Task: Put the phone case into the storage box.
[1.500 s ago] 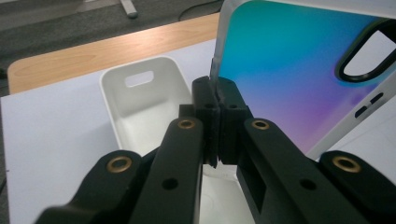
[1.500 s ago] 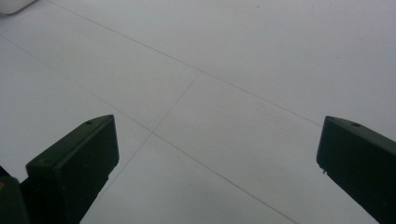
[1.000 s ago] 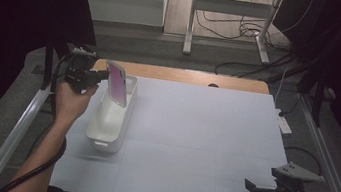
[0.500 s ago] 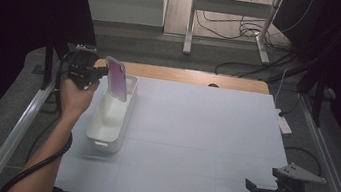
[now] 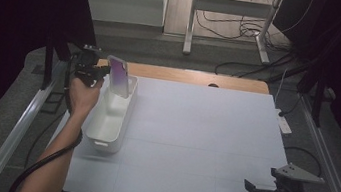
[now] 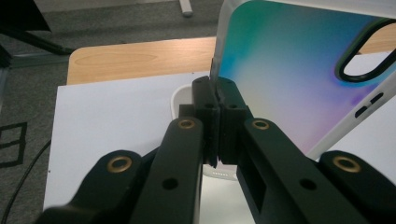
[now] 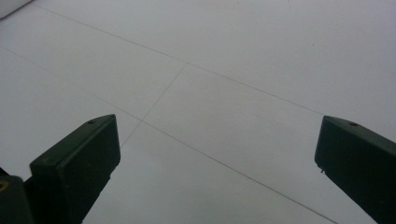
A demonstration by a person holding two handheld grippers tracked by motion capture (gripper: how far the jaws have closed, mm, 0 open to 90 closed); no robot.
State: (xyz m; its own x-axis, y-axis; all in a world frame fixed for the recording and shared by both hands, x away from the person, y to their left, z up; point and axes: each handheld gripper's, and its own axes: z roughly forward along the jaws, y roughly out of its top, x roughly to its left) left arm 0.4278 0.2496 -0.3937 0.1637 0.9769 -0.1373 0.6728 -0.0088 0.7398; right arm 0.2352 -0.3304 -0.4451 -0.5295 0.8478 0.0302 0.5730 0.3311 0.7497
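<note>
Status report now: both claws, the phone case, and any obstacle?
Left claw shut on phone case edge, above far end of white bin. Right claw open, nothing between, over white table. No obstacle seen.

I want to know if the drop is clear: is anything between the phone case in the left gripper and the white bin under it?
Nothing visible. The left gripper pinches the phone case by its edge above the far end of the white bin, whose inside looks empty below it.
</note>
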